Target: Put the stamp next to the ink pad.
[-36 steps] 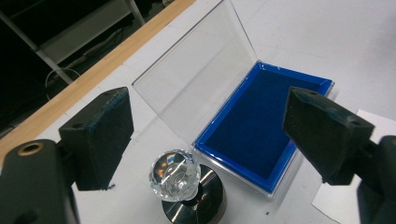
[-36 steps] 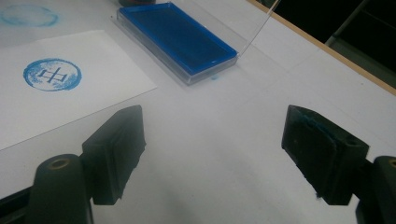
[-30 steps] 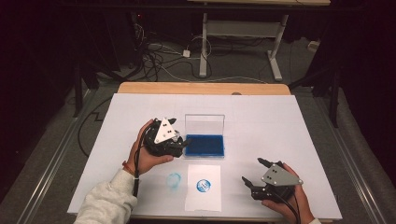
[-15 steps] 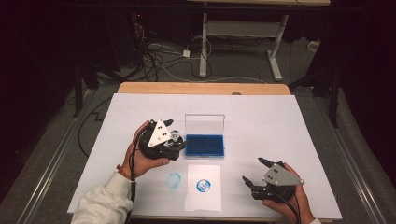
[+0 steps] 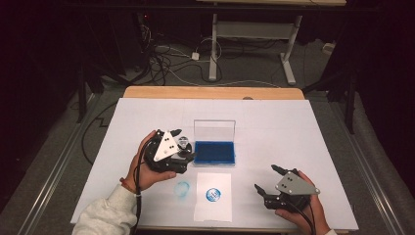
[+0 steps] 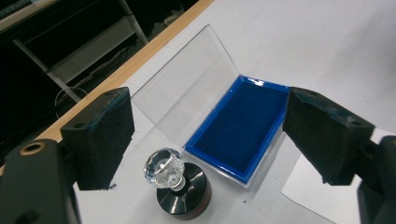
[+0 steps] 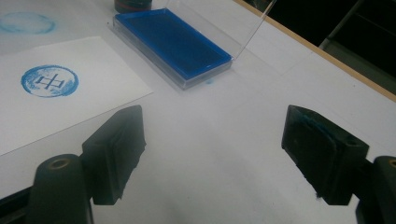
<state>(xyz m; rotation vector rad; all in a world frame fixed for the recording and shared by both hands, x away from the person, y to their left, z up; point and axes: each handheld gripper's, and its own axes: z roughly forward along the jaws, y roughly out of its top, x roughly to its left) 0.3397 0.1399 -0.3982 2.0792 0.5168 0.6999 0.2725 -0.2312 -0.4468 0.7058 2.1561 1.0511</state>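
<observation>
Since a second ago my left gripper (image 5: 180, 147) has drifted a little toward the ink pad (image 5: 214, 152), and the stamp (image 6: 181, 186) now stands free on the table (image 5: 303, 122), upright, just beside the pad's near corner and well apart from the paper (image 5: 213, 208). In the left gripper view its crystal knob sits between my jaws but neither pad touches it, so that gripper is released. If I'm letting go, I should back straight off along the jaws (no sideways sweep), since the knob is tall on a narrow neck and a brush from the left pad (image 6: 100, 135) could tip it against the pad's open lid (image 6: 187, 88). The print (image 7: 49, 80) on the paper looks clean, so I'd keep inked jaws off that sheet. My right gripper (image 5: 266, 180) rests by the table's near edge, jaws spread and empty, clear of everything; it can wait there.
</observation>
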